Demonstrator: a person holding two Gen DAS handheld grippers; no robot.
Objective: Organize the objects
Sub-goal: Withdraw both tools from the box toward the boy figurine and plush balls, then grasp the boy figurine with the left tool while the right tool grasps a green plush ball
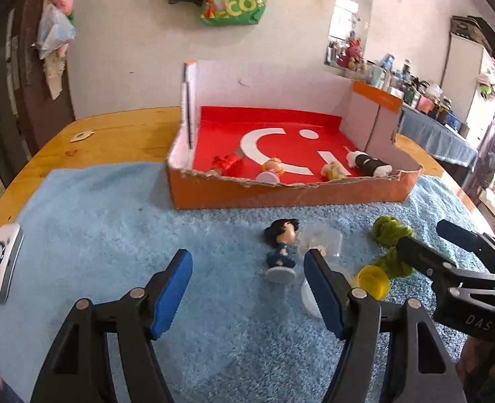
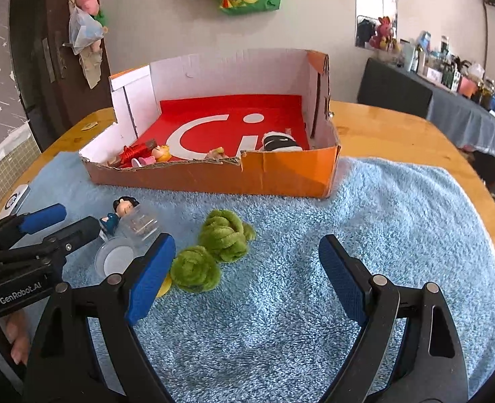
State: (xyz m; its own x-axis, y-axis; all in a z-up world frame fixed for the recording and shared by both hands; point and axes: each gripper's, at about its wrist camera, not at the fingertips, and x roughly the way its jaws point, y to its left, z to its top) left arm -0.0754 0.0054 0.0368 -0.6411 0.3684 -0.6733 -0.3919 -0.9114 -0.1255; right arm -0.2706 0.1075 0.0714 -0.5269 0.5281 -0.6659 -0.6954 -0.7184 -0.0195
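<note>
An orange cardboard box [image 1: 291,194] [image 2: 281,174] with a red floor stands at the far side of the blue towel. Inside lie a red toy [image 1: 227,163], two small figurines [image 1: 272,169] and a black-and-white roll [image 1: 368,163]. On the towel are a dark-haired figurine [image 1: 281,248] [image 2: 118,215], a clear cup [image 1: 321,240] [image 2: 141,225], a white lid [image 2: 116,257], a yellow piece [image 1: 373,280] and green pipe-cleaner bundles [image 1: 393,238] [image 2: 213,248]. My left gripper [image 1: 247,299] [image 2: 62,221] is open and empty, near the figurine. My right gripper [image 2: 247,278] [image 1: 425,238] is open and empty, beside the green bundles.
A white device [image 1: 0,265] [image 2: 13,201] lies at the towel's left edge. The wooden table [image 1: 113,137] [image 2: 398,134] shows around the blue towel [image 1: 113,235] [image 2: 348,218]. A paper scrap [image 1: 81,136] lies at the far left. A cluttered side table [image 2: 465,100] stands at right.
</note>
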